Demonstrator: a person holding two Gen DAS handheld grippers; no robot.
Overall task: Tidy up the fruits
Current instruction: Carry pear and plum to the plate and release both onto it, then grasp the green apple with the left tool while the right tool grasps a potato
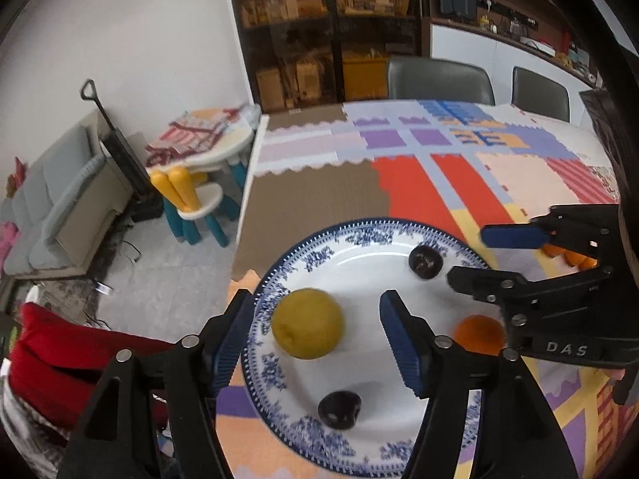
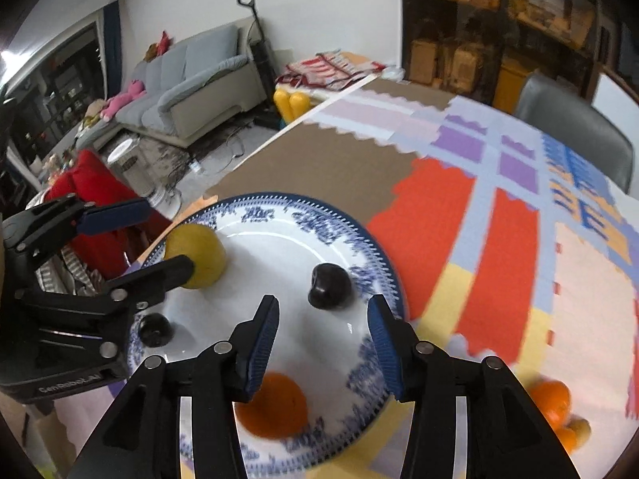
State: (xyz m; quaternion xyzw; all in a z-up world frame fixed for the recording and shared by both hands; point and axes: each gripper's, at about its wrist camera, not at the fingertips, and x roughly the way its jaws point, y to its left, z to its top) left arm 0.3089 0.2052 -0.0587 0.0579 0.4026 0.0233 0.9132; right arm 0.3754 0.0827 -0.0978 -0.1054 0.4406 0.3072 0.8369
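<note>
Both tongs hang over the plate with nothing in them: the left gripper (image 1: 315, 343) is spread wide, and the right gripper (image 2: 323, 343) is spread just as wide.

Biggest first. The table (image 1: 319, 195) wears a patchwork mat of brown, red, purple and peach. On it, near the edge, sits the plate (image 1: 359, 235), white with a blue patterned rim, and four fruits rest on it.

The lemon (image 1: 307, 329) lies on the plate's left side, right between the left fingers (image 1: 399, 343), though neither pad looks to be touching it. Next in size is the orange (image 2: 275, 405), low on the plate's near side, directly under the right gripper and partly behind its left finger. Then come two dark plums: one plum (image 2: 329, 285) towards the far right of the plate, ahead of the right gripper's opening, and the other plum (image 1: 339, 409) at the near left, below the left gripper. Off the plate, on the mat to the right, a small pile of oranges (image 2: 553, 403) waits.

So the step looks like sorting between plate and pile, with both hands lining up. The left seems aimed at the lemon; next it would need to drop lower and close gently round the widest part. The right must pick: plum ahead or orange beneath.
</note>
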